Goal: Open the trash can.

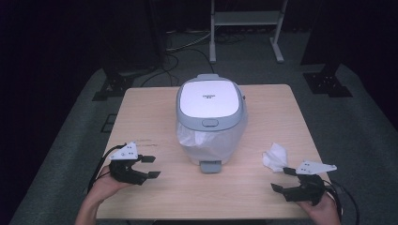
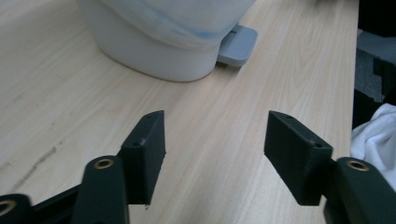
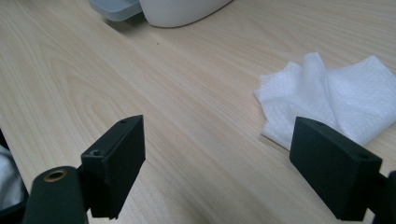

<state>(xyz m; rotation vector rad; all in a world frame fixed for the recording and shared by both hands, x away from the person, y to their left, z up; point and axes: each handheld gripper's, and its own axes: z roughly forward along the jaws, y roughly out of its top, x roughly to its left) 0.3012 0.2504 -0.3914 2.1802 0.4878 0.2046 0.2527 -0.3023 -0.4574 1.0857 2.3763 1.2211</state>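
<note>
A small white pedal bin (image 1: 211, 117) with a grey-rimmed shut lid and a plastic liner stands at the table's middle; its grey pedal (image 1: 210, 166) faces me. A crumpled white tissue (image 1: 275, 156) lies on the table to the bin's right. My left gripper (image 1: 150, 166) hovers open near the front left, jaws toward the bin, nothing between them. In the left gripper view the bin's base (image 2: 154, 51) and pedal (image 2: 237, 44) lie ahead. My right gripper (image 1: 283, 179) is open at the front right, just short of the tissue (image 3: 329, 100).
The light wooden table (image 1: 155, 122) has bare surface on both sides of the bin. Grey carpet surrounds it. A white metal stand (image 1: 246, 21) and black stand bases (image 1: 328, 82) sit behind the table's far edge.
</note>
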